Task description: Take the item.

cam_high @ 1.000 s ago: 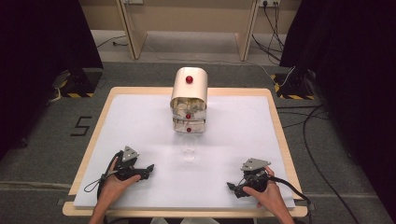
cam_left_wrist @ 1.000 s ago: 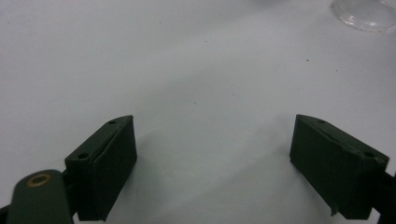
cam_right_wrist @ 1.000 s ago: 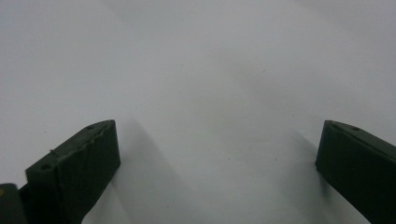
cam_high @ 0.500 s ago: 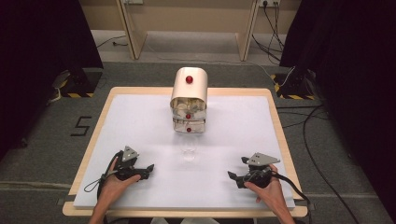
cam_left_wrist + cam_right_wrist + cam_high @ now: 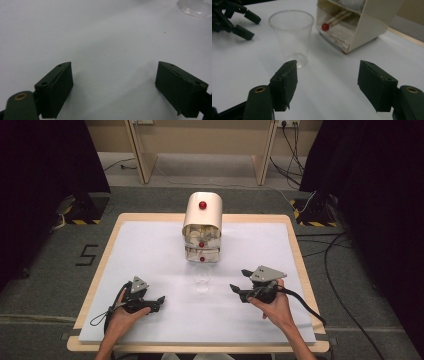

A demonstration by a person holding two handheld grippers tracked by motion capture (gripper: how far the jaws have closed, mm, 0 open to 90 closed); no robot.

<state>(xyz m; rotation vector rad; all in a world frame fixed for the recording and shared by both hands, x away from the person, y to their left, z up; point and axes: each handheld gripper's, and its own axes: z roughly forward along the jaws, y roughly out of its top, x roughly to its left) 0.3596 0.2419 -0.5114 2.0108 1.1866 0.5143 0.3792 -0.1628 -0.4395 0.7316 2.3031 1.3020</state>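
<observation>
right claw (image 5: 327,82) has just been closing, jaws apart w/ nothing between; clear plastic cup (image 5: 201,279) stands mid-worktop (image 5: 150,245) ahead. i reckon a fast approach tips it.

Grey carpet floor (image 5: 45,285) with a black "5" mark (image 5: 86,255); black curtains (image 5: 45,160) on both sides; wooden frame legs (image 5: 142,155) behind table (image 5: 295,245); cables (image 5: 340,255) trailed right.
</observation>
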